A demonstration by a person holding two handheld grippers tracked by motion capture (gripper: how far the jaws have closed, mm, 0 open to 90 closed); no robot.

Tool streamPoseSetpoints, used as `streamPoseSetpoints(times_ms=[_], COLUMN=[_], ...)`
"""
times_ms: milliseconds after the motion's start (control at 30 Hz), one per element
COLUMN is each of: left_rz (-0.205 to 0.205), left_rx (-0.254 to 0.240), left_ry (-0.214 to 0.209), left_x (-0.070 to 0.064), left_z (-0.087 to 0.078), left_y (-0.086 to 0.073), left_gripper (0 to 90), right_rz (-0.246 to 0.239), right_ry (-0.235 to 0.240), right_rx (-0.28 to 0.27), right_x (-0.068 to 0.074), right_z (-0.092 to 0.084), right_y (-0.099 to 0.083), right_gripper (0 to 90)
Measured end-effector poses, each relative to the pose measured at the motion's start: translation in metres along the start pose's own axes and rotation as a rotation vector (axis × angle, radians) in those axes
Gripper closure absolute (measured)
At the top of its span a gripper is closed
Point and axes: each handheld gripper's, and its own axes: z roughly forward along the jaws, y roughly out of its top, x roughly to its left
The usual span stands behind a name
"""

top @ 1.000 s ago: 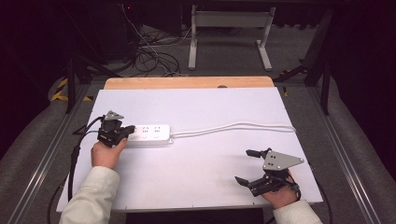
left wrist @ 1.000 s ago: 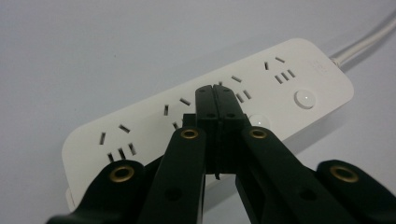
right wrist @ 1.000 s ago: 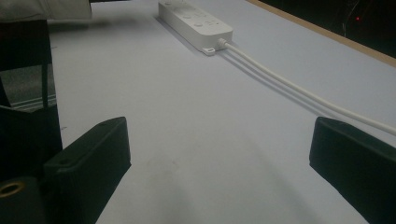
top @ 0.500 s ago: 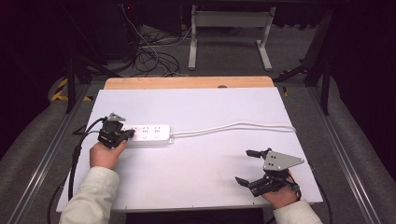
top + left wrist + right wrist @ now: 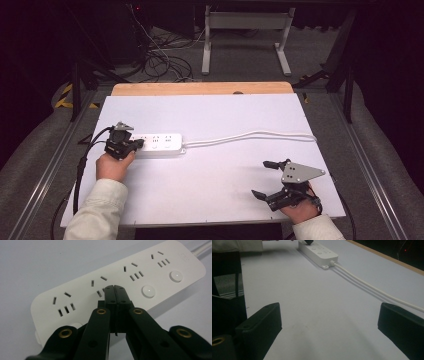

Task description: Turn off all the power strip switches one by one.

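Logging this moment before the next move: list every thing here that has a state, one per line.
Left claw: shut, nothing between its jaws, tips over the power strip.
Right claw: open, empty, apart from the strip.
Power strip: flat on the table, sockets up, nothing plugged in.
Strip's cable: attached, lying loose across the table.

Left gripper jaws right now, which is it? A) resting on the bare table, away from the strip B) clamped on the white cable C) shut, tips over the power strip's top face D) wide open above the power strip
C: in the left gripper view the left gripper has its two black jaws pressed together with nothing between them, tips over the socket face of the power strip.
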Motion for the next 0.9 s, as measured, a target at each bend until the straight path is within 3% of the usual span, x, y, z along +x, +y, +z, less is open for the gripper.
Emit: streamPoseSetpoints(times_ms=[500,900], left_rz=[0.01,0.031], left_rx=[-0.017,-0.035], left_ry=[-0.006,0.019], left_x=[-0.0002,-0.0036], left_z=[-0.0012,-0.001], left_y=[-0.0041,-0.0069], left_gripper=[90.0,90.0], right_rz=[0.0,0.001], right_ry=[0.001,0.001], right_rx=[0.003,0.009], right_x=[0.0003,0.0005], right_z=[0.0008,0.002], right_y=[-0.0002,0.0], right_gripper=[5.5,5.5])
